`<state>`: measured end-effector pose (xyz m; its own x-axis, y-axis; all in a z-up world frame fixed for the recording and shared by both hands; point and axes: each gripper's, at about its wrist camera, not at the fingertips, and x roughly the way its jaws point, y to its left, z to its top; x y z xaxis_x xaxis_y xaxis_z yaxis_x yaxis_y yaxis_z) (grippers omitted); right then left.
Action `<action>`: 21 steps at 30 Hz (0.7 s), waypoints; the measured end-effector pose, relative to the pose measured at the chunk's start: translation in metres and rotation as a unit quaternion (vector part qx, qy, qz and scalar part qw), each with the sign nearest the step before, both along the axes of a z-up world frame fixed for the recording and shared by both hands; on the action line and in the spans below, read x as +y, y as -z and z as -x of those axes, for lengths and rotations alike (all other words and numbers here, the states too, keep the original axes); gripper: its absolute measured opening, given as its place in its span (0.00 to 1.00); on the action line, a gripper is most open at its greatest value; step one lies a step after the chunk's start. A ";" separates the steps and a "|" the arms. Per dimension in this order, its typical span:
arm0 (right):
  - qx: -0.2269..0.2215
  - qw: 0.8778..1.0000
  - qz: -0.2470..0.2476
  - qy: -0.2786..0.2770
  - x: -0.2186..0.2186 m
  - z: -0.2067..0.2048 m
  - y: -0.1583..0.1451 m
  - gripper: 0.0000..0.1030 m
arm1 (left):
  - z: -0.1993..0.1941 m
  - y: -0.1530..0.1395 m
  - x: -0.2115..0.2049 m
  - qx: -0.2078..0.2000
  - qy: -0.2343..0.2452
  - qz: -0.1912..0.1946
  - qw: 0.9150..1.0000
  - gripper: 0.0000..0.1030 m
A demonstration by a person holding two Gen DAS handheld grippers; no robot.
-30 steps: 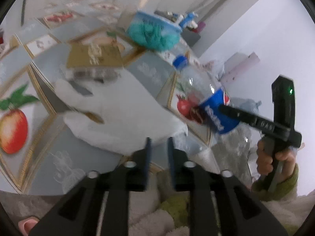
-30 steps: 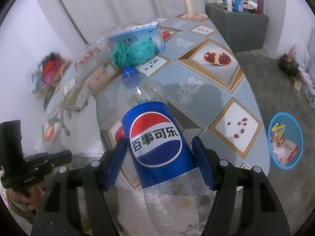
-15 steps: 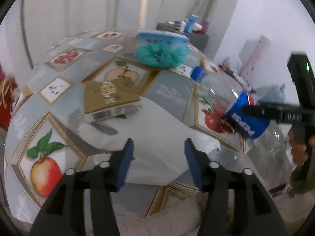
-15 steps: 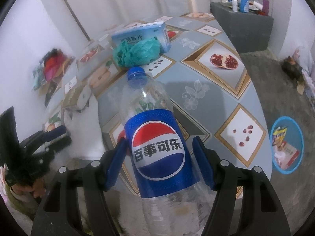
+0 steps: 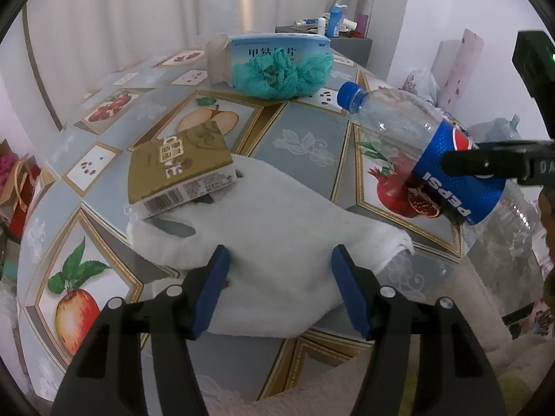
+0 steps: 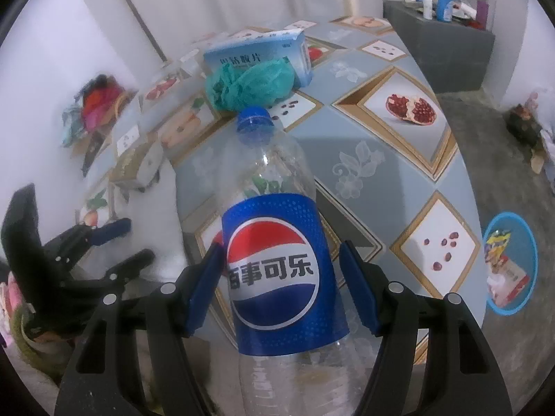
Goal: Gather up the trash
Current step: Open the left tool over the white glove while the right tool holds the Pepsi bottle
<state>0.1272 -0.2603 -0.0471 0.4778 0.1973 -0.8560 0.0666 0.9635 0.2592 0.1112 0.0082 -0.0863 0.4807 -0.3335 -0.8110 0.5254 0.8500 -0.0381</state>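
Two grippers are over the table (image 5: 301,145): the right gripper (image 6: 281,277) clamps an empty cola bottle (image 6: 274,260) by its blue label, held above the tabletop, while the left gripper (image 5: 279,287) stands spread over a white plastic bag (image 5: 277,215), pads clear of it

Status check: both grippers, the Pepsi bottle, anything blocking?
Right gripper shut on Pepsi bottle, lifted. Left gripper open over white plastic bag. Gold carton lies on the bag's far edge.
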 end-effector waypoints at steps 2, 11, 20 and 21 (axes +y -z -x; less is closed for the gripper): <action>0.000 1.000 -0.002 -0.002 -0.002 -0.001 -0.002 0.63 | 0.000 0.000 0.000 -0.001 0.000 0.002 1.000 0.53; 0.019 0.999 -0.006 -0.026 0.003 -0.011 0.005 0.63 | 0.000 -0.001 0.002 -0.010 -0.006 -0.002 1.000 0.30; 0.018 0.999 -0.029 -0.021 0.001 -0.009 0.007 0.56 | -0.002 -0.007 0.009 -0.010 -0.008 0.013 1.000 0.09; 0.016 0.999 -0.029 -0.020 0.000 -0.008 0.006 0.56 | -0.003 -0.009 0.009 -0.012 -0.008 0.016 1.000 0.09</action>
<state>0.1349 -0.2606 -0.0531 0.4408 0.2657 -0.8574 0.0385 0.9487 0.3138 0.1138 0.0175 -0.0774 0.5046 -0.3516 -0.7885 0.5130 0.8567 -0.0536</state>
